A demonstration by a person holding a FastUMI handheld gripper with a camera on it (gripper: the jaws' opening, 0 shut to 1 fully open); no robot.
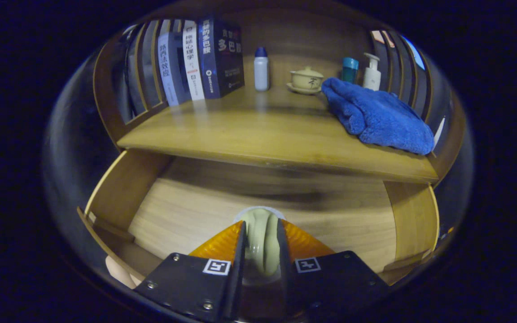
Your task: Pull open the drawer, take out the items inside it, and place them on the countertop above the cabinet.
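Two jaws (260,244) pinched a pale green, rounded item (262,244) between them, held over the open drawer (182,202) — its wooden floor lay bare just ahead of the jaws. Beyond them, above the drawer, ran the tabletop (258,130), carrying a row of books (202,58), a white bottle (261,68), a lidded cup on a saucer (306,80) and a blue towel (375,116) — all well apart from the jaws.

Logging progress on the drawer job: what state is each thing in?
Wooden drawer: pulled open.
Gripper: shut on pale green roll.
Pale green roll: pinched between the fingers.
Blue fluffy towel: crumpled on the countertop.
Beige lidded teacup: lid on.
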